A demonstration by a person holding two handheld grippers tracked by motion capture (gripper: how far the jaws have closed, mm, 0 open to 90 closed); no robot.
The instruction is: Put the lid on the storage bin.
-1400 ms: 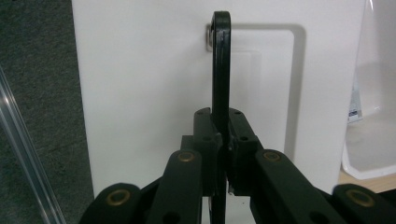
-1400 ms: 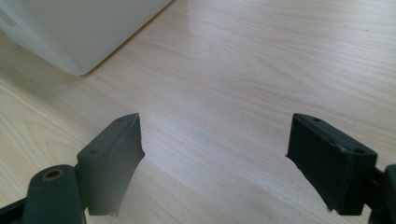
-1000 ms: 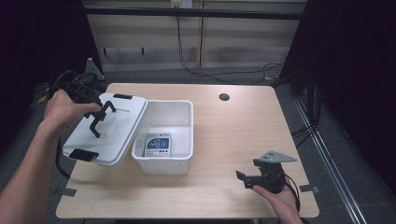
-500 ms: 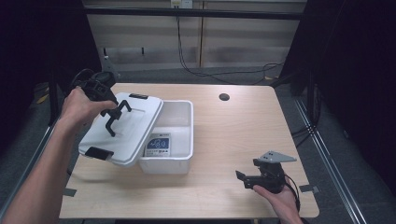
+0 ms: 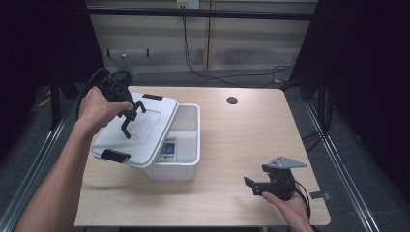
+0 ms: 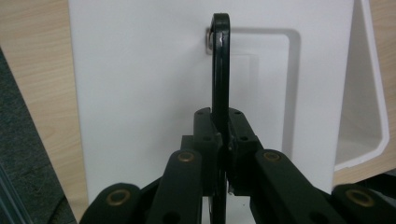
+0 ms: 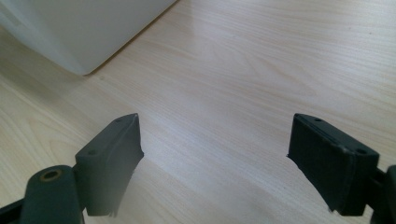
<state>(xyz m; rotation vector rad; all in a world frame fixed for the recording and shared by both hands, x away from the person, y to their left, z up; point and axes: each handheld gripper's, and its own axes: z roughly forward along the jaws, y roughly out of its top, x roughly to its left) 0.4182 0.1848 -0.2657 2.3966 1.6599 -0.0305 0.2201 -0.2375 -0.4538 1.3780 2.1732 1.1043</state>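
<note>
A white plastic lid (image 5: 150,126) with black latches hangs tilted over the left part of an open white storage box (image 5: 187,166). My left gripper (image 5: 128,111) is shut on the lid's black handle (image 5: 131,121) and holds the lid up. In the left gripper view the jaws meet at the left gripper (image 6: 224,145) around the thin handle (image 6: 220,70), with the lid (image 6: 140,93) behind it and the box rim (image 6: 376,98) at the right. My right gripper (image 5: 251,183) rests near the table's front right, open. Its jaws stand wide over bare wood at the right gripper (image 7: 215,149).
A printed label (image 5: 168,148) lies inside the box. The wooden table (image 5: 251,135) has a round cable hole (image 5: 232,100) at the back. The box's corner (image 7: 70,28) shows far off in the right gripper view. Dark floor and rails flank the table.
My left hand has carried the lid to the right and slightly up, so it now overlaps more of the box. The right gripper has stayed in place.
</note>
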